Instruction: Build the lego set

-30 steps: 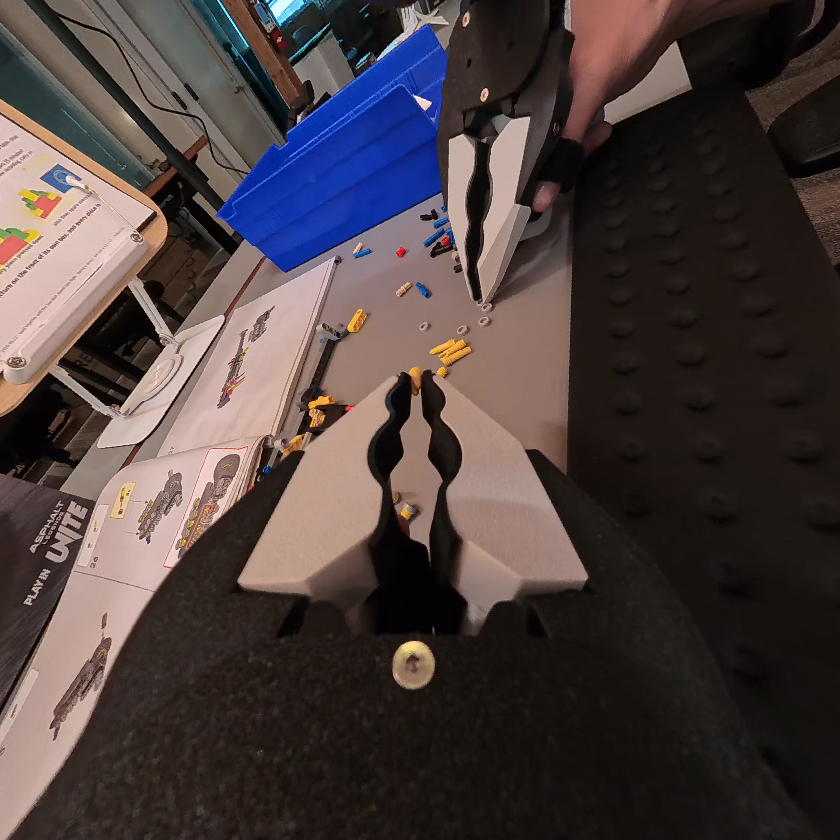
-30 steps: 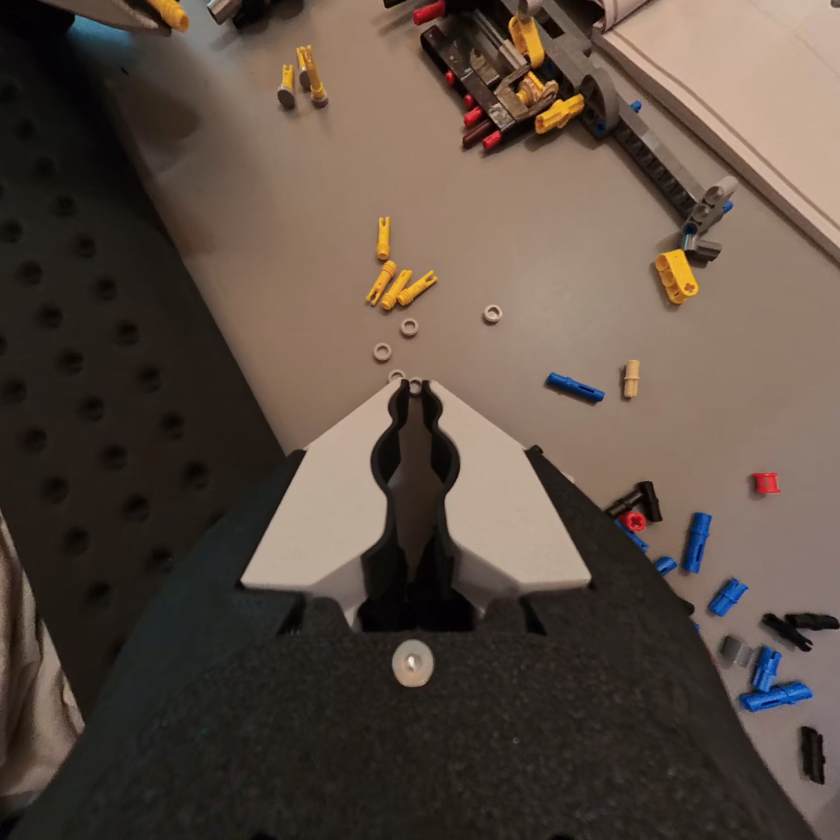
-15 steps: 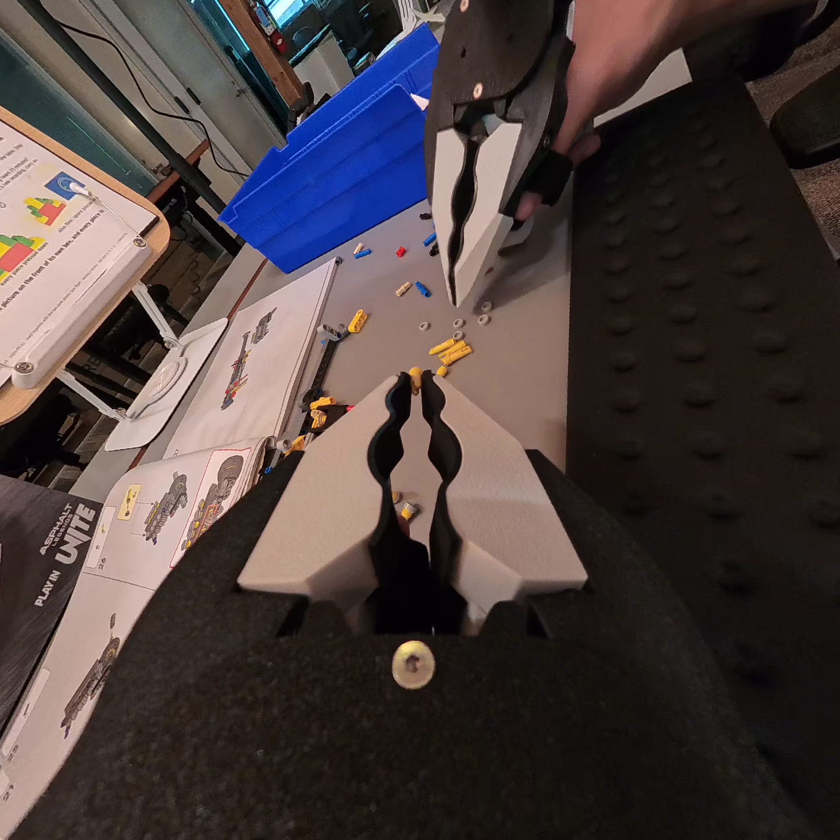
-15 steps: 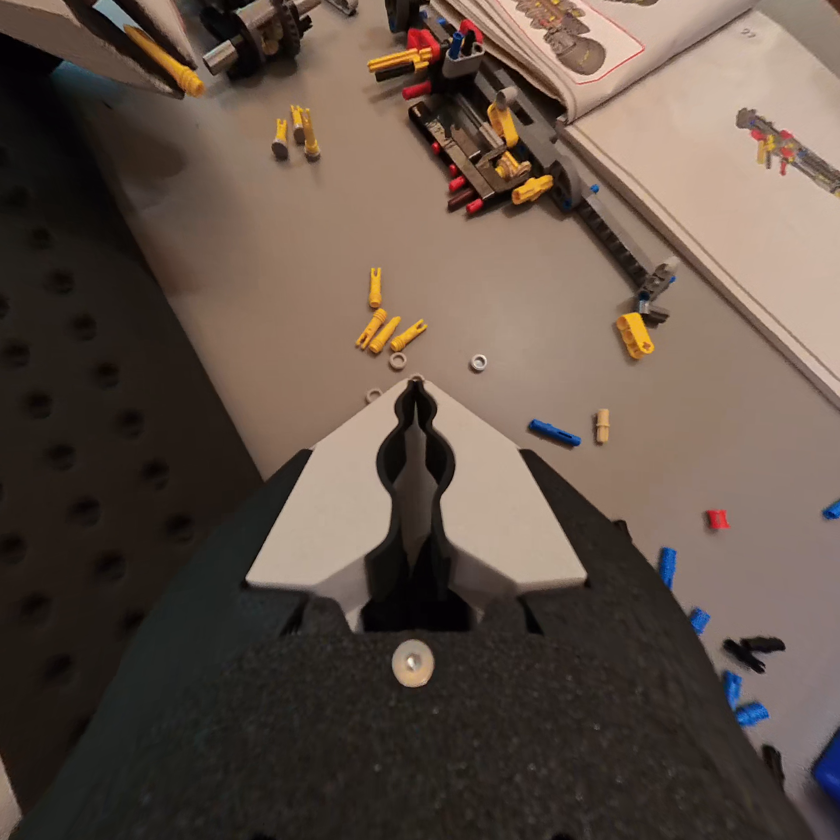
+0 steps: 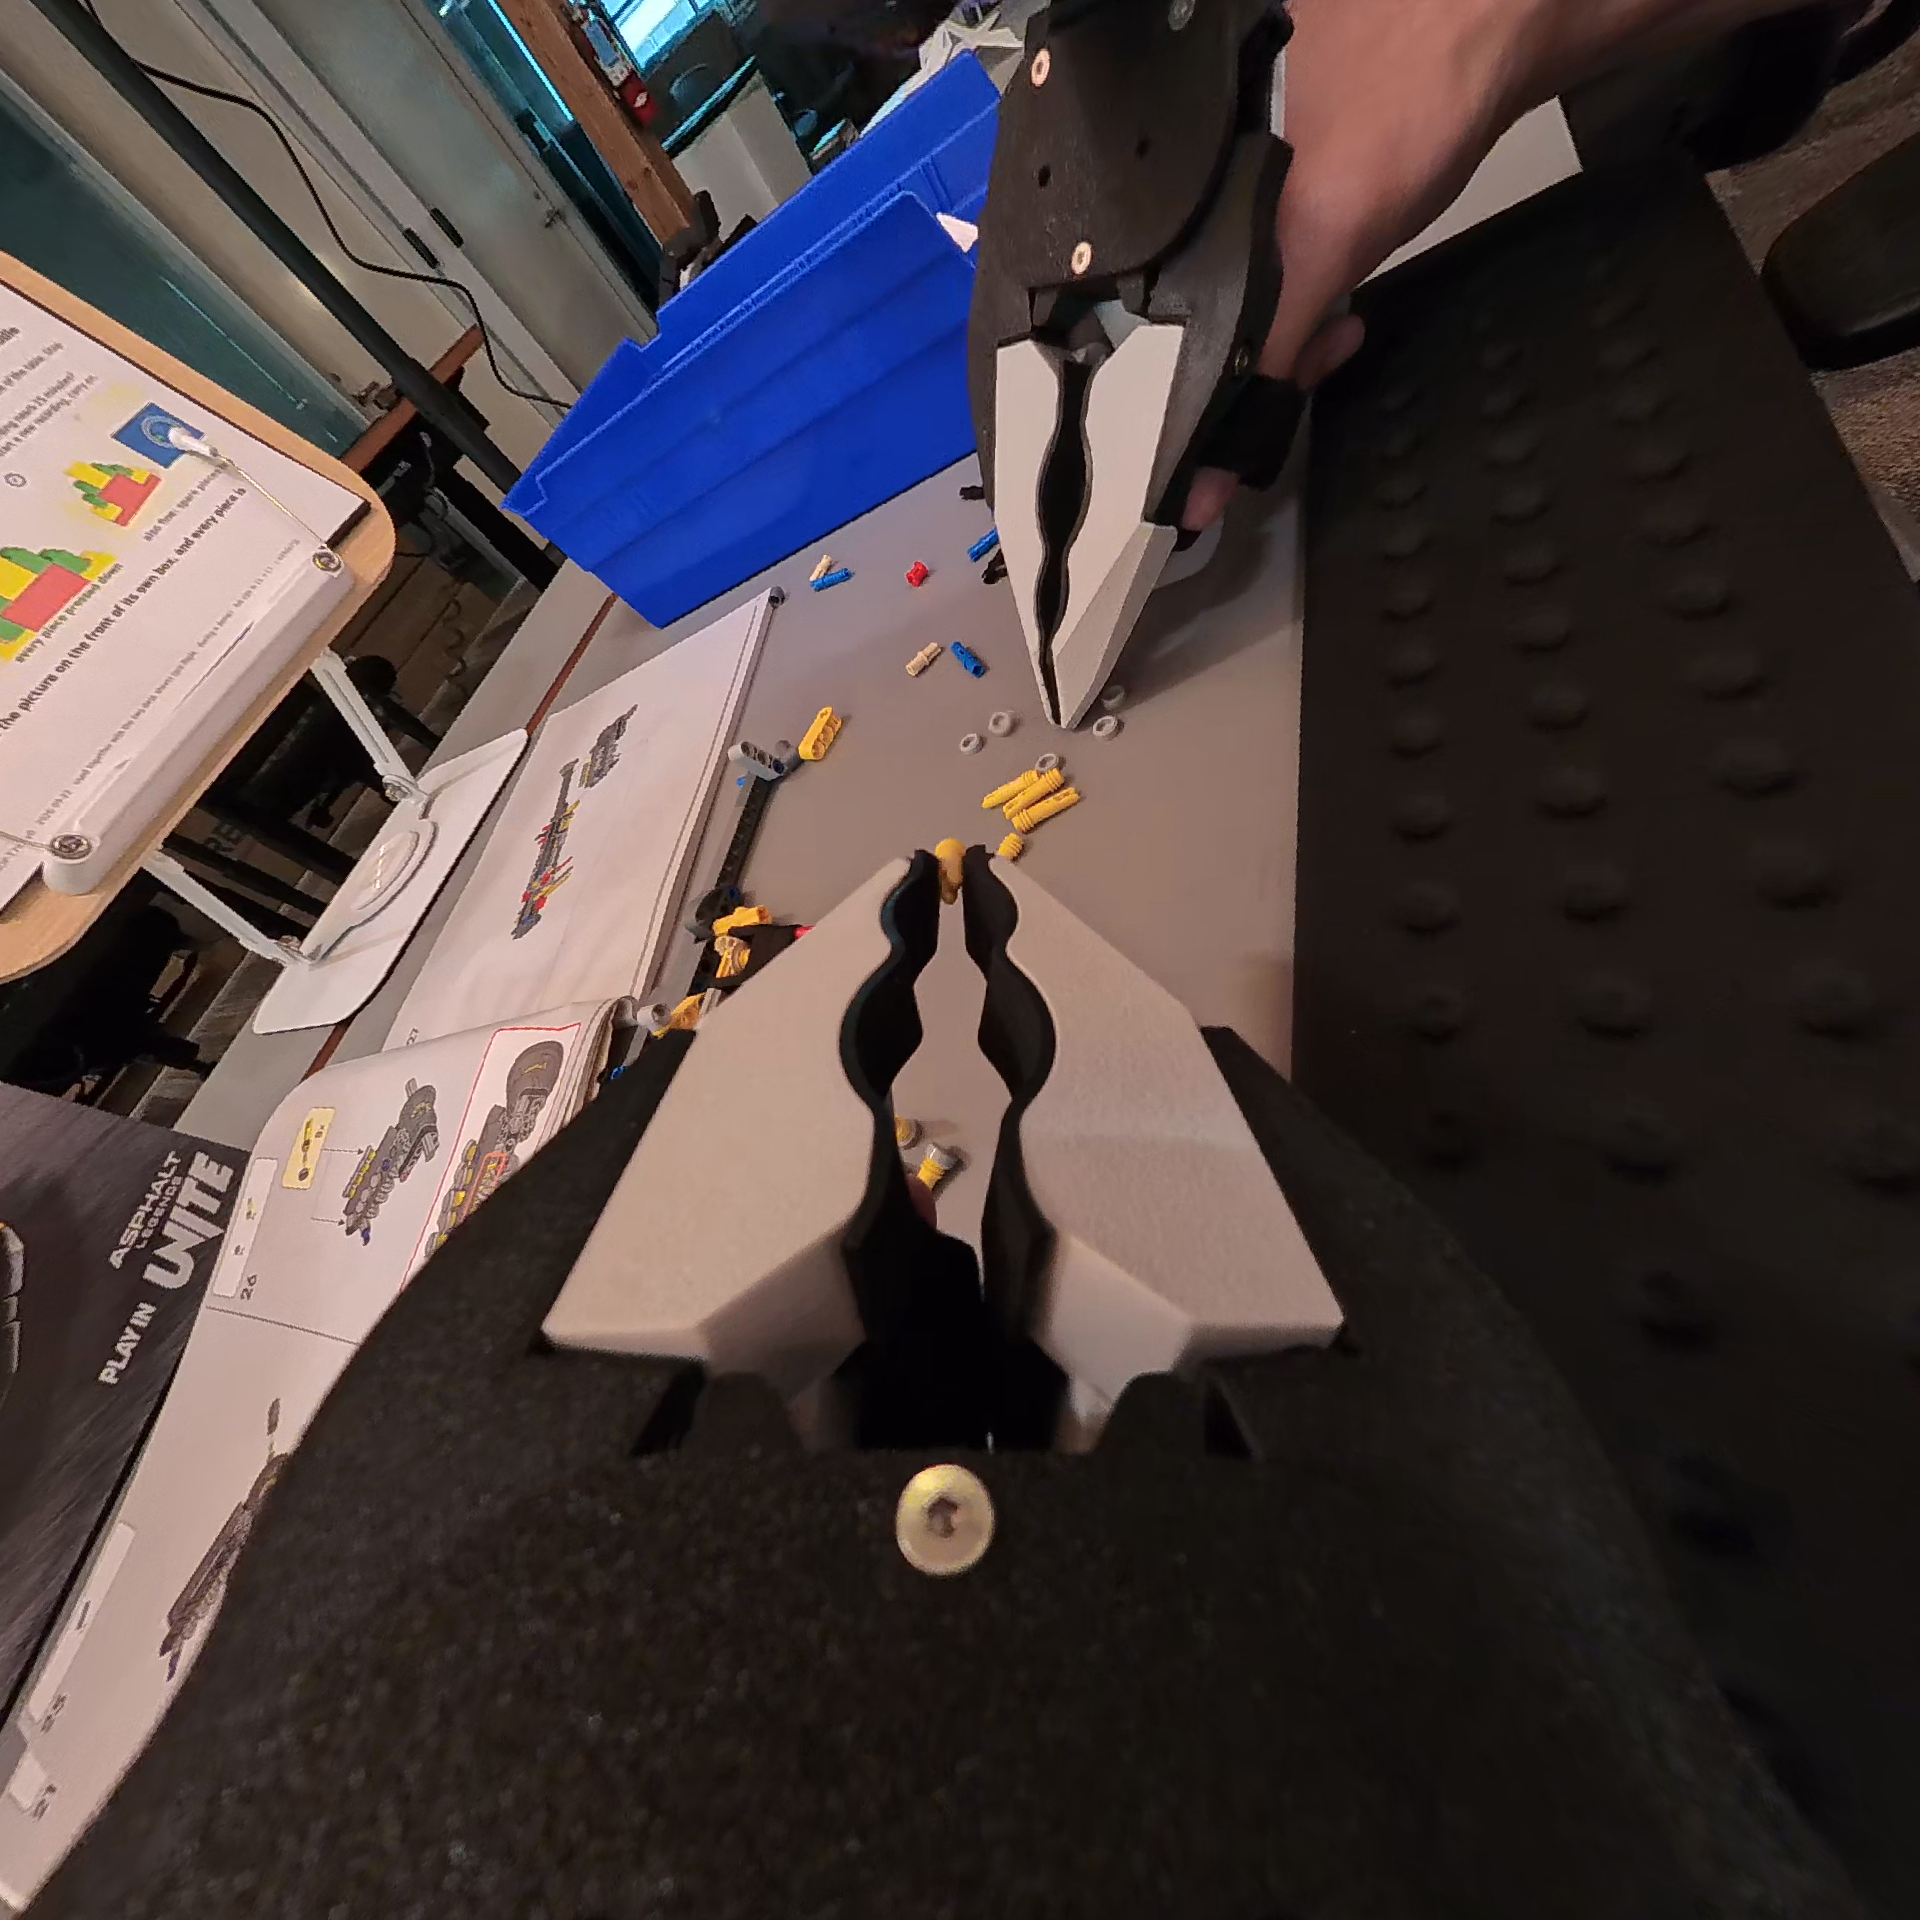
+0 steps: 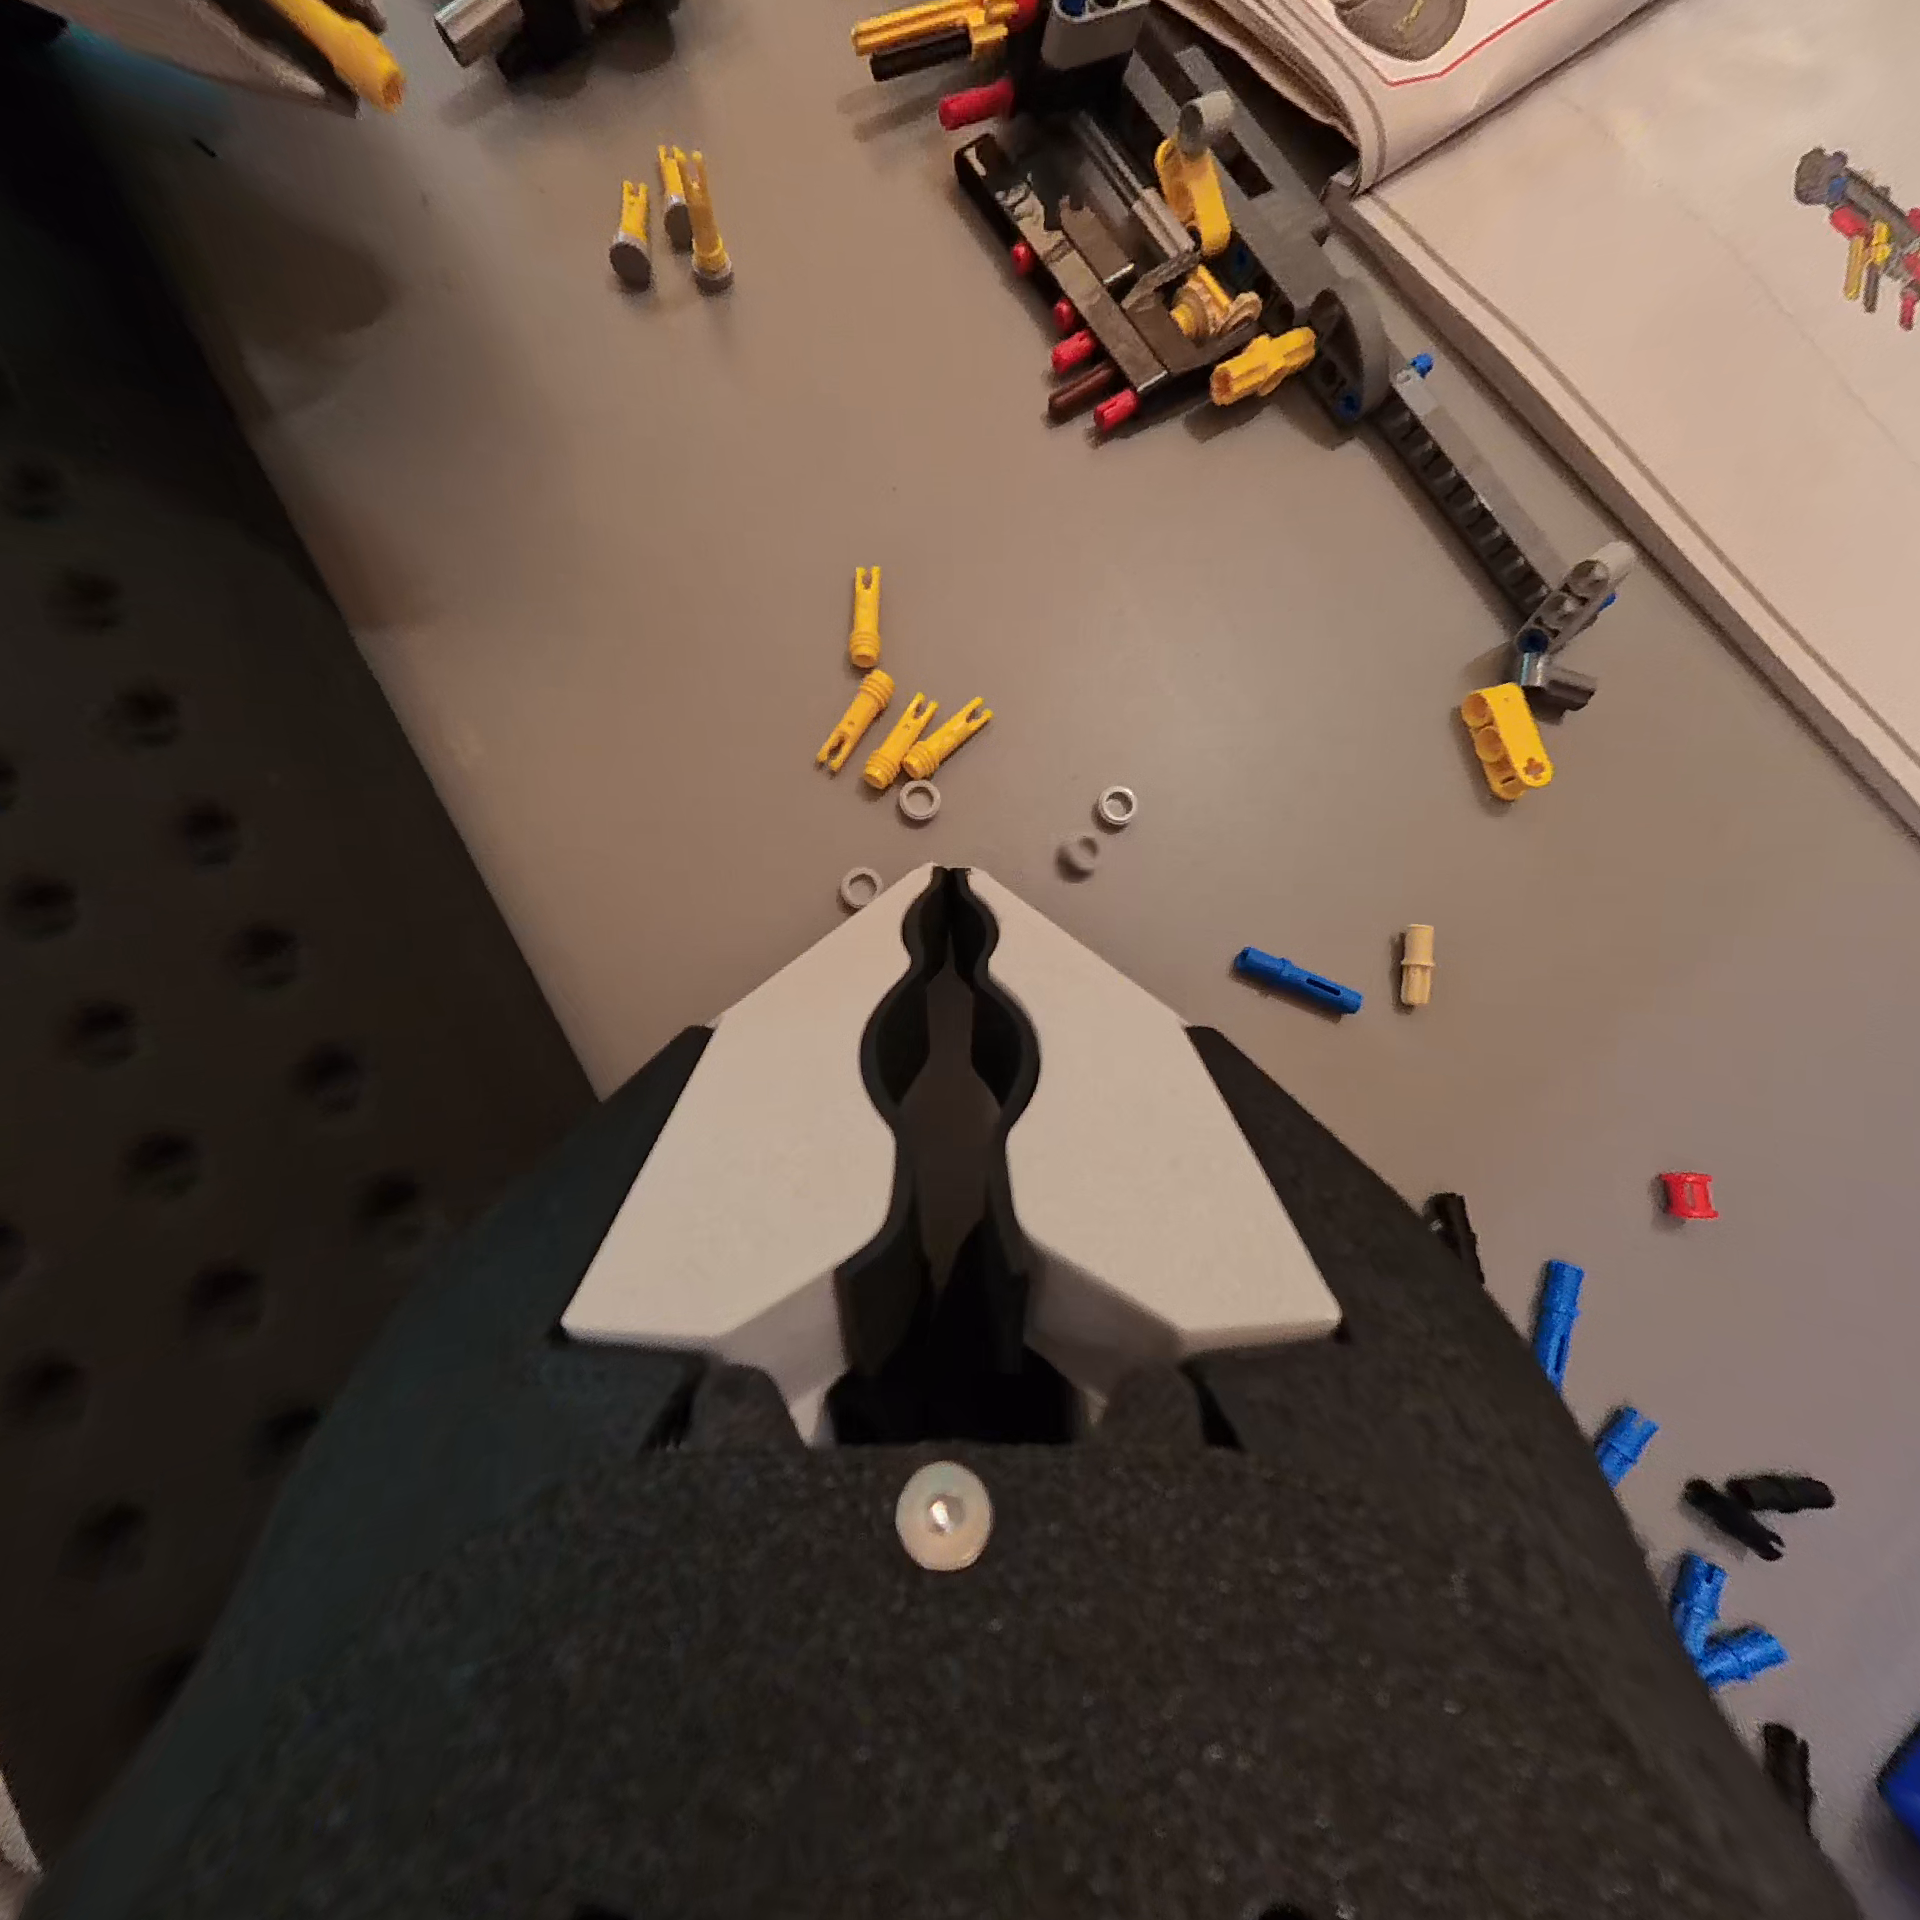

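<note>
Two tongs are over a gray table (image 6: 1195,582). The left tongs (image 5: 948,854) pinch a yellow pin (image 5: 948,862) right at their tips, so the gap there is only as wide as the pin. The pin's end pokes out in front of the tips (you can see this better from the right tongs' camera, up in the far left corner).

The right tongs (image 6: 951,873) are pressed together, tip to tip, and point down at the table. I cannot tell if a tiny piece is caught between the tips. A hand (image 5: 1382,166) holds them from behind.

Four small gray rings (image 6: 920,800) lie just in front of the right tips and to both sides of them. A little past the rings lies a bunch of yellow pins (image 6: 899,727). To the right of these tongs lie a blue pin (image 6: 1297,981), a tan pin (image 6: 1415,964) and a red piece (image 6: 1685,1195).

Farther ahead and to the right sits the half-built lego model (image 6: 1174,270), dark with red and yellow bits. A long gray toothed bar (image 6: 1465,488) sticks out of it. The open booklet (image 6: 1662,343) lies just past the model.

A black bumpy mat (image 6: 156,935) lies left of the right tongs. A blue bin (image 5: 769,416) stands far ahead of the left tongs.
</note>
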Demonstrator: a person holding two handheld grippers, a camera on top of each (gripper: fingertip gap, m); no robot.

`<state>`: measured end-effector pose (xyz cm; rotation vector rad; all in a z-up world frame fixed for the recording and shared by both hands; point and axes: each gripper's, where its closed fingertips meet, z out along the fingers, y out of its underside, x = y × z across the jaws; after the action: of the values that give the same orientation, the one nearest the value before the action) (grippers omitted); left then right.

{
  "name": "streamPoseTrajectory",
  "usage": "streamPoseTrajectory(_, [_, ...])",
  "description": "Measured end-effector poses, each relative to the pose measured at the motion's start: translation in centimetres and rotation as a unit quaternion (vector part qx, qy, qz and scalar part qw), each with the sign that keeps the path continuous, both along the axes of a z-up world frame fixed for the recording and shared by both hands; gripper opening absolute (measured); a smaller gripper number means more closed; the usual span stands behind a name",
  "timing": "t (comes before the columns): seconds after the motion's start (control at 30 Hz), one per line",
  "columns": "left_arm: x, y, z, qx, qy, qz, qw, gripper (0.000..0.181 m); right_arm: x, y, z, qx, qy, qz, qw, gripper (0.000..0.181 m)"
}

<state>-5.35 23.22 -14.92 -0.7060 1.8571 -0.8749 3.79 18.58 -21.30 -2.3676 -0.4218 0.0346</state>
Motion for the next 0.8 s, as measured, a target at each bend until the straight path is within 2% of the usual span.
streamPoseTrajectory(0.17, [0.0,0.0,0.0,0.000,0.001,0.000,1.000,0.004,0.1,0.0,0.4,0.006,0.003,-0.005,1.000,0.000])
streamPoseTrajectory(0.3, [0.0,0.0,-0.1,0.001,0.002,0.000,1.000,0.004,2.3,0.1,1.6,0.026,0.007,-0.048,0.999,0.000])
streamPoseTrajectory(0.37, [0.0,0.0,-0.2,0.004,0.003,0.000,1.000,0.004,3.0,-0.1,1.3,0.016,0.010,-0.059,0.998,0.007])
streamPoseTrajectory(0.43, [0.0,-0.1,-0.3,0.007,0.003,-0.002,1.000,0.004,3.0,-0.1,0.9,0.008,0.011,-0.054,0.998,0.011])
streamPoseTrajectory(0.8, [0.0,0.0,-0.2,0.011,0.001,0.000,1.000,0.004,2.8,1.0,0.7,0.015,-0.015,-0.045,0.999,0.005])
